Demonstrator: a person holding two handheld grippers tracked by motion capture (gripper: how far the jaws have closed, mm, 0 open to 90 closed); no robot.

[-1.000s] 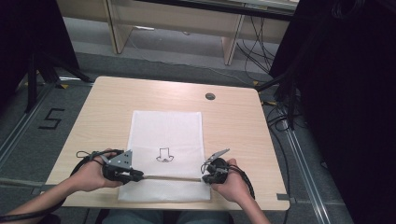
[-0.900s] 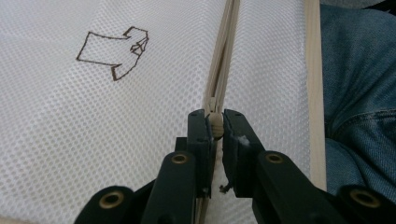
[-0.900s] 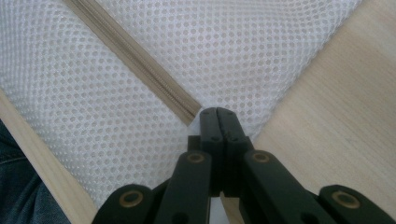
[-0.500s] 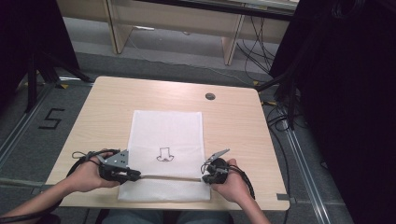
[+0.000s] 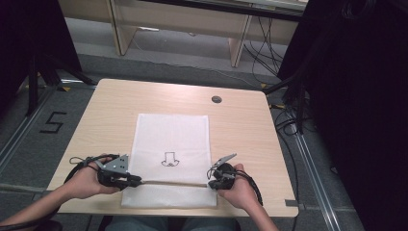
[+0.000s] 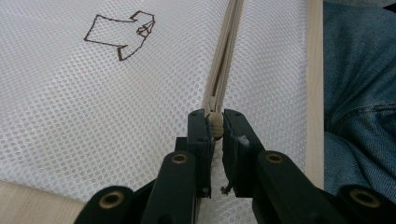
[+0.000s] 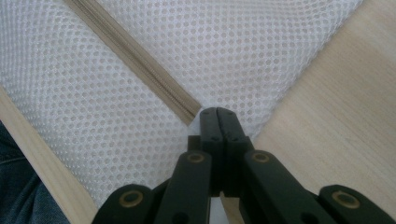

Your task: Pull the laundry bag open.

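On the counter (image 5: 120, 106), the left tongs (image 6: 215, 123) pinch the zipper pull (image 6: 215, 122) at the mesh bag's (image 5: 173, 134) nine o'clock edge while the right tongs (image 7: 217, 114), pressed together, clamp the three o'clock end, likely to keep the zipper (image 5: 173, 183) taut.

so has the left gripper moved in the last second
Yes, slightly. The left gripper has slid left along the zip, away from the shirt drawing on the mesh bag.

A black numeral "5" (image 5: 52, 123) is showing on the grey floor to the left of the light wooden table. A small dark-brown outline drawing of a shirt (image 5: 169, 159) is sitting as a sign on the white mesh zip bag (image 5: 173, 130), and in the left gripper view it is appearing turned on its side. No other writing is readable.
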